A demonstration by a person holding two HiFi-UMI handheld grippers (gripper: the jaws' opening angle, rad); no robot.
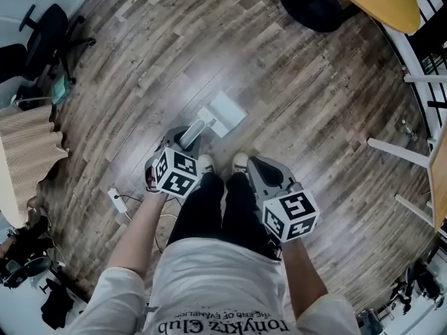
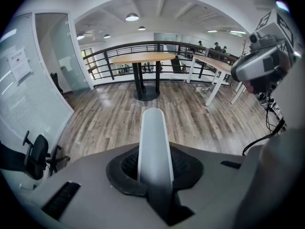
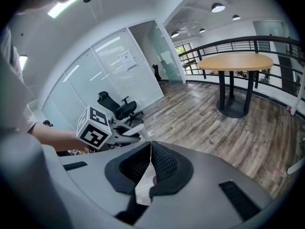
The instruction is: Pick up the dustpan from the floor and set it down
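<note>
Gripped the dustpan (image 1: 225,114) by its pale handle (image 2: 153,137), the left gripper (image 2: 153,165) clamped on that handle. Had the pan end out ahead of the shoes (image 1: 240,162), over the wooden floor (image 1: 314,103); could not tell whether touching it. Held the right gripper (image 3: 148,149) near the right shoe, jaws together, empty. Wore a white shirt (image 1: 209,285) printed upside down with "Club"; rest unreadable.

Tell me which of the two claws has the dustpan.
The left claw, shut on the white dustpan handle; the right claw is closed on nothing.
</note>
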